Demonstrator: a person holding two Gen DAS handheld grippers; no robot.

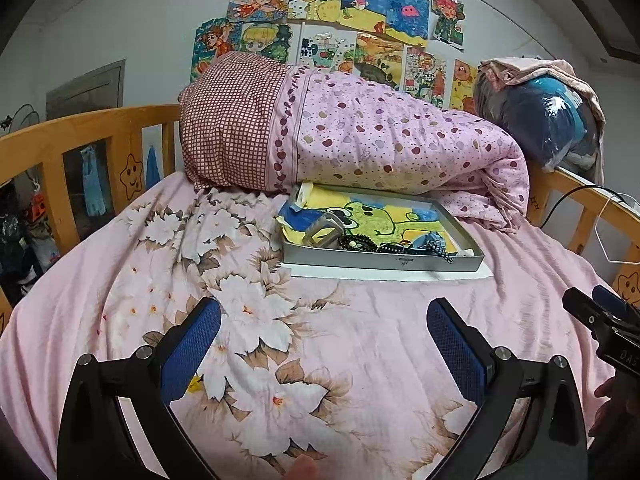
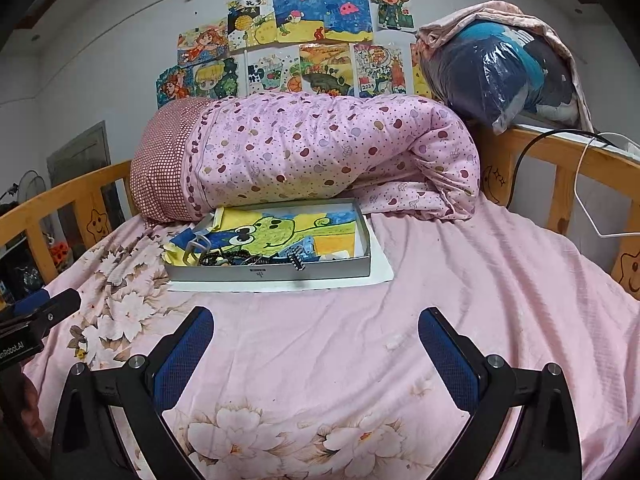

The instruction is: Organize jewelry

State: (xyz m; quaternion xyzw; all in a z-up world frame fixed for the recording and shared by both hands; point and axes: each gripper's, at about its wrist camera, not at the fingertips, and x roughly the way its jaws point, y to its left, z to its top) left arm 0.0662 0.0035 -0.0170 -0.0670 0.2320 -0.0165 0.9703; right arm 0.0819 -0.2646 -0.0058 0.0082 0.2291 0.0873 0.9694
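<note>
A shallow grey tray (image 1: 380, 261) (image 2: 280, 274) lies on the pink bed, lined with a frog drawing. Along its near side sit a grey bangle-like band (image 1: 322, 230) (image 2: 196, 249), dark bead strings (image 1: 358, 242) (image 2: 218, 258) and a dark chain piece (image 1: 440, 252) (image 2: 296, 261). My left gripper (image 1: 324, 320) hovers open over the floral sheet, well short of the tray, with nothing between its blue pads. My right gripper (image 2: 316, 328) is also open and empty, equally short of the tray. Each gripper shows at the edge of the other's view: the right gripper's body (image 1: 600, 320), the left gripper's body (image 2: 40, 312).
A rolled pink quilt (image 1: 380, 140) (image 2: 320, 152) lies right behind the tray. White paper (image 2: 380, 272) sits under the tray. Wooden bed rails (image 1: 60, 148) (image 2: 560, 168) fence both sides. A plastic-wrapped bundle (image 2: 504, 76) and cables rest on the right rail. A fingertip (image 1: 300, 472) shows at the bottom.
</note>
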